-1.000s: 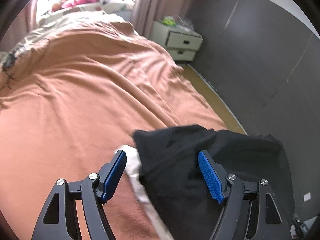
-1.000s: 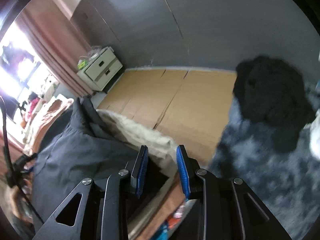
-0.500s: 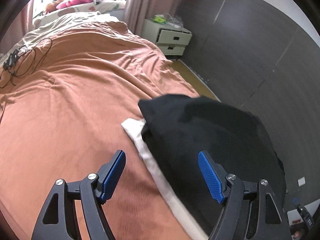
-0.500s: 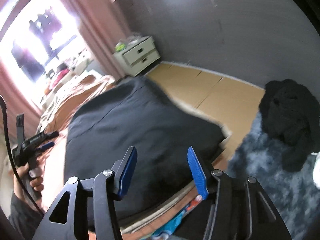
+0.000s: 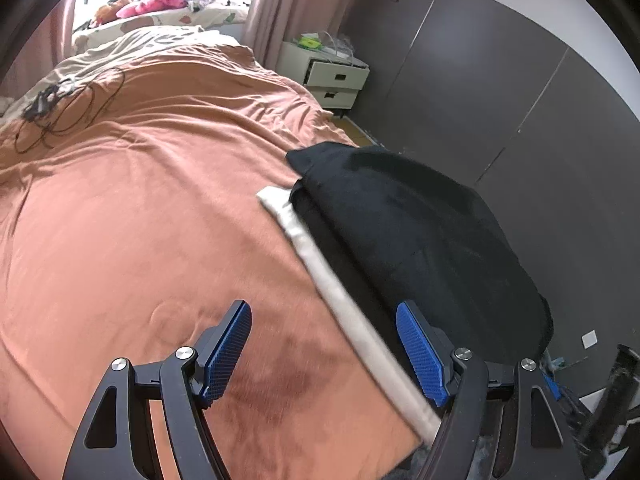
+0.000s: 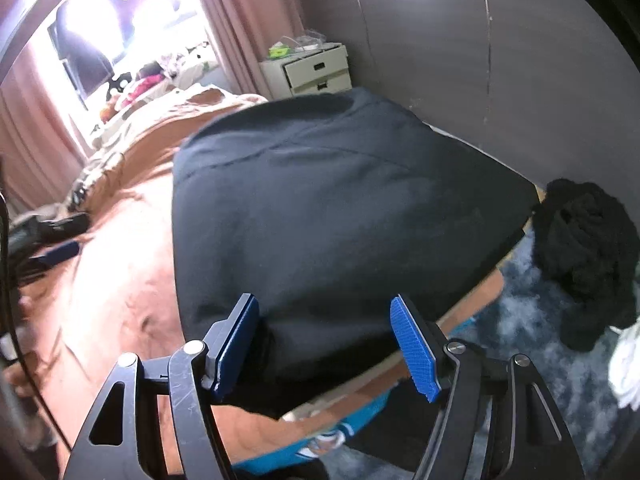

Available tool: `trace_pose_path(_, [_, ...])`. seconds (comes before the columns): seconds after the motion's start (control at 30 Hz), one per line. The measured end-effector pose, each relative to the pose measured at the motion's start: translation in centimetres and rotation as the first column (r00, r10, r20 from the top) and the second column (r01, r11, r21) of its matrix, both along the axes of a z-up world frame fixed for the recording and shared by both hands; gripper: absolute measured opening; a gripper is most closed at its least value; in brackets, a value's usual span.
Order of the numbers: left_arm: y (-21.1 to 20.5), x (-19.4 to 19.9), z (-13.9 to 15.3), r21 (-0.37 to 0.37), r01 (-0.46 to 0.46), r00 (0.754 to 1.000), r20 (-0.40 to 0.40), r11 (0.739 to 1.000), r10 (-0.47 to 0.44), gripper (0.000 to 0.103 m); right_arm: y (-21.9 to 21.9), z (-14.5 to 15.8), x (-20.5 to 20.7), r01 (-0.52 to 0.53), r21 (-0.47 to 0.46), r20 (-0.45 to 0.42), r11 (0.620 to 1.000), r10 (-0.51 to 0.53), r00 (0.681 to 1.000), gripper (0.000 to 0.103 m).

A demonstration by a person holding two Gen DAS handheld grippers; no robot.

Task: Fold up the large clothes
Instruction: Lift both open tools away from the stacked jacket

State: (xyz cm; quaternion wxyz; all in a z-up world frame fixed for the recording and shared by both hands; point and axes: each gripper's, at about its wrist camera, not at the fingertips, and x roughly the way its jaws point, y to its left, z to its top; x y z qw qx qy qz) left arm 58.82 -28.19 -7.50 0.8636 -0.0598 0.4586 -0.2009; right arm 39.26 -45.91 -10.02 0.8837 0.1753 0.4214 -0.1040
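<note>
Both wrist views have pulled back from the black garment (image 5: 420,232) since the earlier frames, so more of the bed now shows around it. Over that same stretch the jaws of the right gripper (image 6: 332,350) have just been opening, and nothing is caught between them now: the dark cloth lies beyond and below the blue pads (image 6: 416,354), apart from them. The left gripper (image 5: 324,354) also stands wide and holds nothing, hanging over bare orange bedspread (image 5: 140,220) with 1 pad over the garment's near edge.

The garment lies folded into a compact, rounded slab at the bed's right-hand corner, resting on a pale strip of bedding (image 5: 320,264). Its placement looks deliberate, a finished fold parked aside so the bed's middle stays free for the next piece.

Its far and near sides overhang or sit close to the mattress edge; beyond is floor, a blue-grey rug (image 6: 560,360) and a second black heap of clothing (image 6: 584,256), probably waiting to be folded. Open room is generous to the left across the bedspread, up to a tangle of cable (image 5: 68,112) near the pillows. A white nightstand (image 5: 332,80) and a dark wall close off the right.
</note>
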Motion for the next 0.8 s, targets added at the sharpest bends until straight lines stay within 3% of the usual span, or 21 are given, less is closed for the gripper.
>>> trace_pose_path(0.3, [4.0,-5.5,1.3,-0.008,-0.034,0.999,0.036,0.999,0.034,0.076,0.9,-0.1,-2.6,0.001,-0.006,-0.05,1.0,-0.001,0.999,0.068])
trace_pose_path(0.5, [5.8,-9.7,2.0,-0.007,-0.019,0.998,0.063,1.0,0.02,0.077,0.7,1.9,-5.2,-0.017,0.028,-0.025,0.999,0.017,1.0,0.068])
trace_pose_path(0.73, [8.2,-15.1,3.7,-0.027,-0.049,0.988,0.142,0.998,0.053,0.097,2.2,4.8,-8.2,-0.075,0.027,0.033,0.997,0.074,0.997,0.069])
trace_pose_path(0.8, [8.9,-16.5,4.2,-0.031,-0.057,0.986,0.155,0.998,0.062,0.097,2.8,5.5,-9.0,-0.09,0.026,0.049,0.996,0.088,0.995,0.075])
